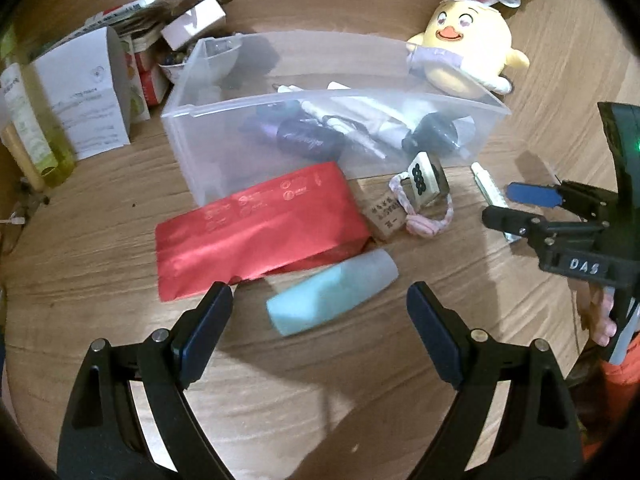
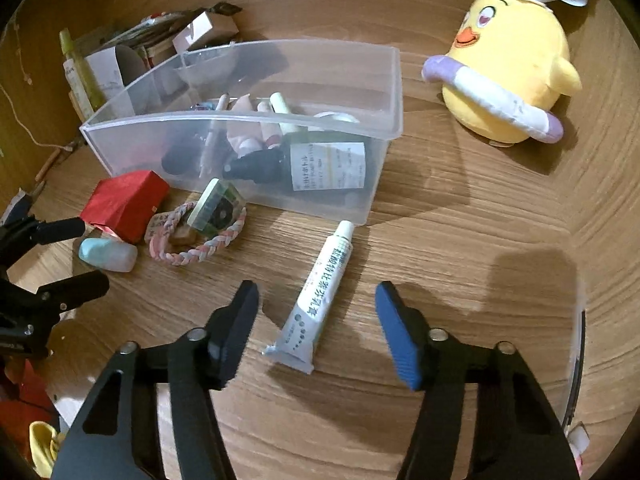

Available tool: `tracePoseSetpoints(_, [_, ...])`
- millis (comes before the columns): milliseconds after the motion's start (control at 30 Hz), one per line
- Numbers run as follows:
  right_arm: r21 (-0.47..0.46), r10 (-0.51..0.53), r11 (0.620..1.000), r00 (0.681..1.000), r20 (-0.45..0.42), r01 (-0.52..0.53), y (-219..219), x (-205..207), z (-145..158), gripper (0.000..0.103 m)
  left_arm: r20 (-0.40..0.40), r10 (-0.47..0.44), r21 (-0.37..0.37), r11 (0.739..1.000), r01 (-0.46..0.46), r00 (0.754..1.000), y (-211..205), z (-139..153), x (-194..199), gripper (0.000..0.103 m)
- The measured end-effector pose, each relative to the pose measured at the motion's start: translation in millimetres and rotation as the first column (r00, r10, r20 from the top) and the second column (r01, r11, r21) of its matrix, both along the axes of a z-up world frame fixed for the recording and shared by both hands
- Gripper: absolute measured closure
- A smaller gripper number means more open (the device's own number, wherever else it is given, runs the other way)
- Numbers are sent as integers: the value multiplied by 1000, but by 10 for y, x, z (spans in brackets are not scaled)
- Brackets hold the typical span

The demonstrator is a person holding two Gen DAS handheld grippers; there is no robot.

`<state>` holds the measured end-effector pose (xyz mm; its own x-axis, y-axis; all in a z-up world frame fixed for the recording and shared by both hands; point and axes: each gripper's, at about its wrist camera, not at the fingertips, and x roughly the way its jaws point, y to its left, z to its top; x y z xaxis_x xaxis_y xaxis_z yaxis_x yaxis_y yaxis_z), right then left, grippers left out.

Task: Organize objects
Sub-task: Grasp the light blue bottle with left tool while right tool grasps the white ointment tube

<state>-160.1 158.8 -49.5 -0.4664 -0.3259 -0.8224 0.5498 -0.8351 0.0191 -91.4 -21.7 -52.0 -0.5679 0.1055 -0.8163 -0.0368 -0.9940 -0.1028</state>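
Left gripper (image 1: 320,300) jaws stood wide, unclamped, w/ teal-and-white tube (image 1: 332,292) lying between them on wood table (image 1: 440,360). Right gripper (image 2: 318,312) also apart, straddling white ointment tube (image 2: 316,296), not pinching; both lay in front of clear bin (image 2: 256,128).

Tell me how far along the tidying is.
Done: bottles and tubes lie in the bin. In hand: nothing; left gripper straddles the blue case, right gripper the tube, both open. Left: red packet, hair tie, tile.
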Motion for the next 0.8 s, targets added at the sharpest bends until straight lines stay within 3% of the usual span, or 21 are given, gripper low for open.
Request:
tracePoseSetpoints(67, [14, 0, 1000, 1000, -12, 0, -32, -14, -11, 57, 3, -5, 17, 1000, 5, 1000, 9, -4, -28, 14])
tracePoseSetpoints(200, [20, 11, 1000, 1000, -24, -10, -34, -11, 8, 73, 4, -18, 19, 1000, 18, 1000, 49, -11, -7, 32])
tracePoseSetpoints(333, [22, 17, 1000, 999, -35, -17, -3, 24, 19, 85, 6, -24, 50, 998, 23, 1000, 75, -7, 112, 42])
tracePoseSetpoints(433, [22, 28, 999, 999, -43, -27, 33, 87, 22, 87, 14, -60, 75, 995, 59, 998, 152, 8, 219, 44])
tracePoseSetpoints(533, [22, 41, 999, 998, -45, -40, 40, 146, 23, 87, 11, -75, 41, 996, 75, 997, 235, 20, 268, 44])
tracePoseSetpoints(700, [16, 52, 999, 998, -44, -51, 16, 183, 14, 87, 19, -50, 29, 998, 50, 999, 246, 10, 124, 44])
tracePoseSetpoints(800, [6, 50, 999, 998, -39, -49, -10, 152, 10, 87, 13, -51, 19, 999, 51, 999, 264, 1, 39, 50])
